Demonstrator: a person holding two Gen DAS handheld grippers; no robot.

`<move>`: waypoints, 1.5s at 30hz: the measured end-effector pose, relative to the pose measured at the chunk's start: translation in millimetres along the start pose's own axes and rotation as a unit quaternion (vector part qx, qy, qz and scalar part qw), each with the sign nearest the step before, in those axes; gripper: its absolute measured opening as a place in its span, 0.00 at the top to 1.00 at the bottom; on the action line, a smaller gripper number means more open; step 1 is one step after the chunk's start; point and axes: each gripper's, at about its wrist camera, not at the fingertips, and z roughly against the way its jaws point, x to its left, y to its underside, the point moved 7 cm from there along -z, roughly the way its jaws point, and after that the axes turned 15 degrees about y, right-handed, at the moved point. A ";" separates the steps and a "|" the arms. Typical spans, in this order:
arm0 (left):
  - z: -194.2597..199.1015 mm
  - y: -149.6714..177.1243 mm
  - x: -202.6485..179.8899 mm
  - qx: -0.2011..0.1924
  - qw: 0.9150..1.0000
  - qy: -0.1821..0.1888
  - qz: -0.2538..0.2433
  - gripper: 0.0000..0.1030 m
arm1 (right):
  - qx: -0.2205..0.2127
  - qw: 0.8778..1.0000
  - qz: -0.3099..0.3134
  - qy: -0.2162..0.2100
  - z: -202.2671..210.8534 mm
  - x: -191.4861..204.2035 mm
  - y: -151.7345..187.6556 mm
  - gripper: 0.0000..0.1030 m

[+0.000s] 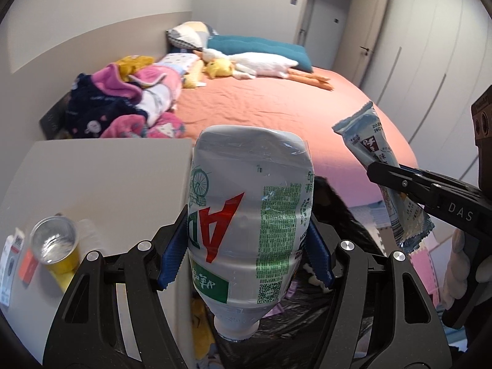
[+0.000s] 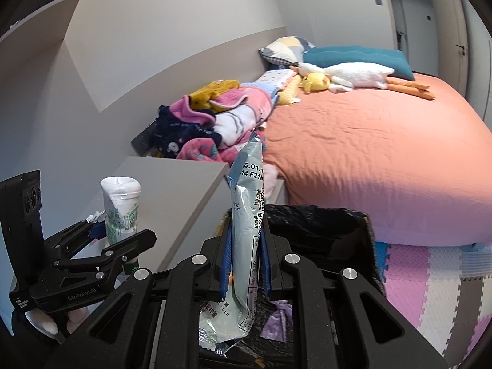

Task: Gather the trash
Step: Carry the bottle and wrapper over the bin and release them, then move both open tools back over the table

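Observation:
My left gripper is shut on an empty white plastic bottle with a green and red label, held upside down, neck toward me. It also shows in the right wrist view at the left. My right gripper is shut on a pale blue snack wrapper, held upright. The wrapper shows in the left wrist view at the right. Both are held above a bin lined with a black bag that holds some trash.
A grey bedside table carries a yellow cup with a clear liner and small boxes. Behind is a bed with an orange sheet, piled clothes, plush toys and pillows. Foam mats cover the floor.

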 end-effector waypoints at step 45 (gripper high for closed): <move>58.9 24.4 81.1 -0.020 0.992 -0.107 0.058 0.06 | -0.001 0.999 0.020 -0.047 -13.4 76.6 -3.4 0.28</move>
